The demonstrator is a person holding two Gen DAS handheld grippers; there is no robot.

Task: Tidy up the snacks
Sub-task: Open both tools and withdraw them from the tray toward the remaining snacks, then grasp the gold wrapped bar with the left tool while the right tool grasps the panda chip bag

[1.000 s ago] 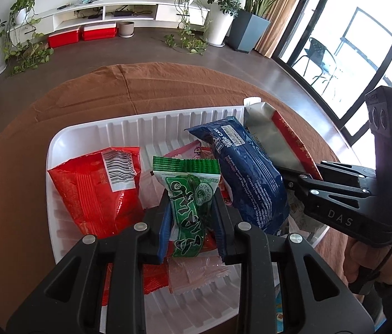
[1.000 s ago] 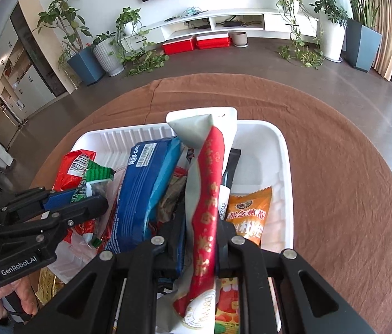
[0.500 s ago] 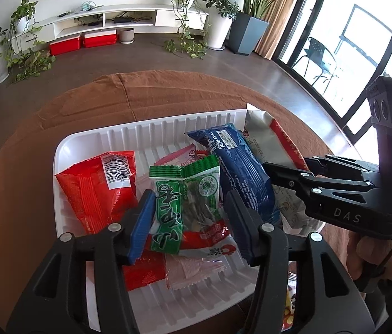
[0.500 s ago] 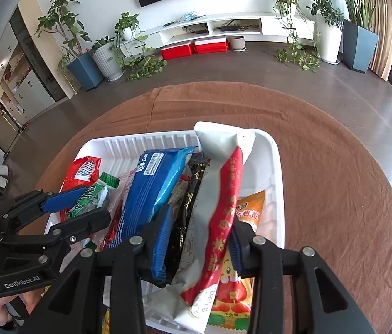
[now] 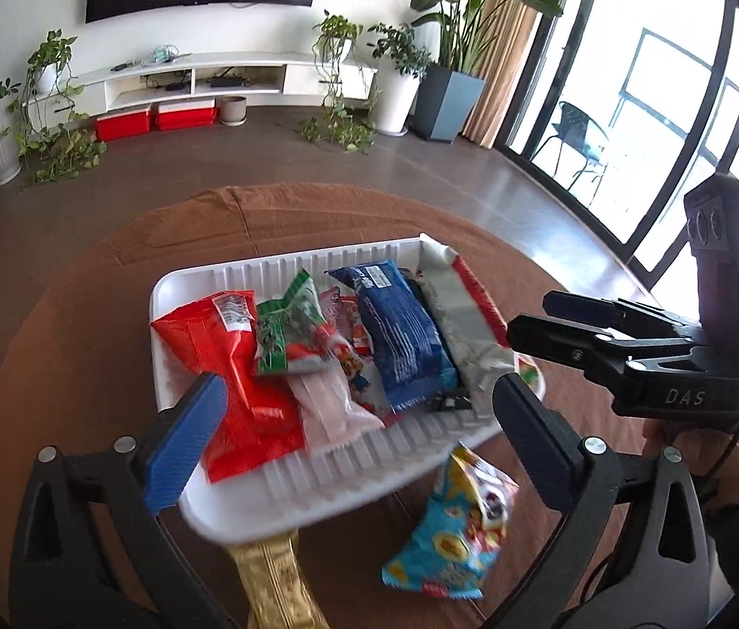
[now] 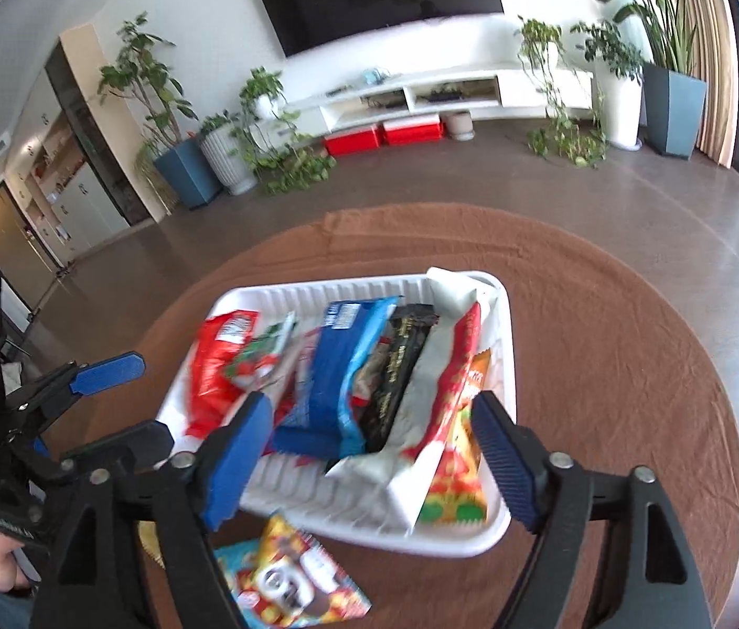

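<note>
The left tongs (image 5: 353,409) stand spread wide with nothing between them, their jaws having just been opening, and they hang above the red packet (image 5: 233,367) and green packet (image 5: 285,335) lying flat at the left of the white tray (image 5: 264,272). Further right the blue packet (image 5: 400,335) and the silver-and-red packet (image 6: 442,372) lie side by side, probably lined up to fill the tray neatly. The right tongs (image 6: 369,456), likewise spread and having just been opening, hold nothing, while a light-blue packet (image 5: 448,529) waits on the brown-clothed surface (image 6: 605,340) just in front of the tray.
</note>
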